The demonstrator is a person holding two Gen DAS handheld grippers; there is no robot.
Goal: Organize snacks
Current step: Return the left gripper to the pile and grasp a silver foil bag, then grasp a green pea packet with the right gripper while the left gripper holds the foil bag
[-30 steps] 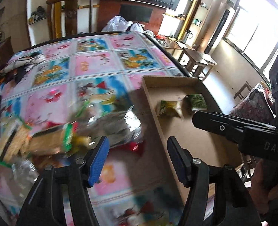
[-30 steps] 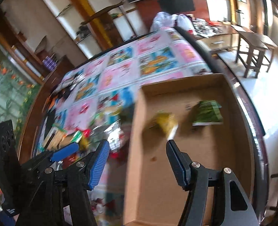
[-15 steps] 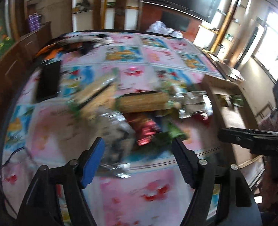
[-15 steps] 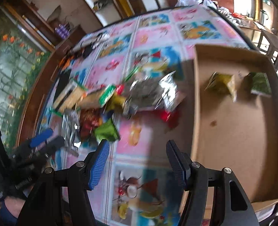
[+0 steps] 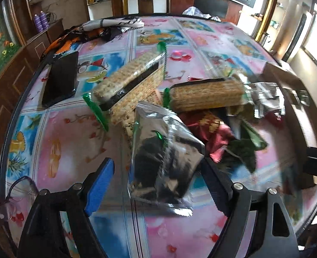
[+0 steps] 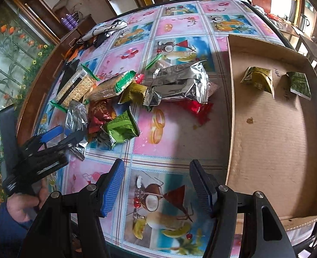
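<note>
A heap of snacks lies on the picture-print tablecloth [image 6: 171,142]: two cracker packs [image 5: 132,79] [image 5: 205,94], a big silver bag [image 6: 180,83], red packets [image 6: 100,114] and green packets [image 6: 122,129]. My left gripper [image 5: 156,185] hangs over the heap's near end. Its jaws are opening, and a silver packet with dark contents [image 5: 165,157] lies between them with the pads clear of it. My right gripper [image 6: 157,185] stands open over bare tablecloth beside the cardboard tray [image 6: 272,142]. Two packets lie in the tray, a yellow-green packet [image 6: 258,81] and a dark green packet [image 6: 299,83].
A black phone [image 5: 60,77] lies left of the crackers, with crumpled cloth [image 5: 107,28] behind it. Eyeglasses [image 5: 19,191] rest at the table's near left edge. A hand in a blue sleeve [image 6: 19,210] holds the left gripper [image 6: 65,134]. Chairs and shelves stand beyond the table.
My left gripper swung left from the tray to the snack heap, sank toward the silver packet and widened its jaws. The right gripper drew back from the tray to the tablecloth beside it.
</note>
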